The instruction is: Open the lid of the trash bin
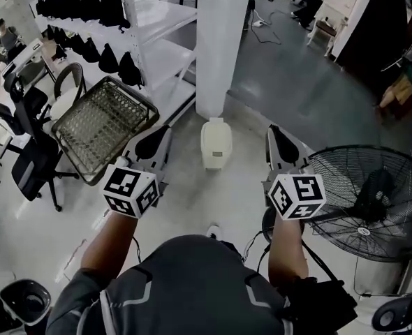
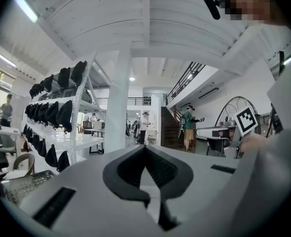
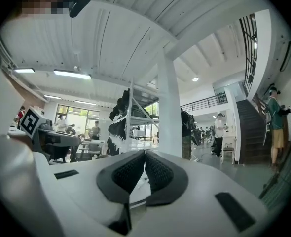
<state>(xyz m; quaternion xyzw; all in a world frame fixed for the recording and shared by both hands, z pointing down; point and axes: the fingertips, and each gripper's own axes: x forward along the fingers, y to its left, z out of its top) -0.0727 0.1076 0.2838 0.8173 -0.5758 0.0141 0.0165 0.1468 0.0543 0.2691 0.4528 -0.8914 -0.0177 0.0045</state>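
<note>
Head view looks steeply down on a person standing on a pale, glossy floor [image 1: 192,201], one gripper held out in each hand. The trash bin [image 1: 216,144] stands on the floor ahead, between the two grippers and well apart from both, just in front of a square white pillar [image 1: 223,47]. The bin is small, cream-coloured and box-shaped with rounded corners, and looks like smooth plastic. Its lid appears to be shut; how it hinges is too small to tell.

The left gripper [image 1: 157,139] and the right gripper [image 1: 278,142] both point forward and are empty. In each gripper view the fingers [image 2: 128,169] [image 3: 128,172] are pressed together at the tips: grey hard shells with black ribbed pads that meet in a point.

Judged risks: the bin looks light and stands loose on a slick floor, so a push on the lid could slide or tip it rather than open it. With the tips together, neither gripper can pinch the lid edge until it spreads, and hard tips could slip off smooth plastic. The large black floor fan [image 1: 373,197], round with a wire cage, is near the right arm and could be knocked. A tilted wire mesh basket [image 1: 103,125] sits near the left gripper.
</note>
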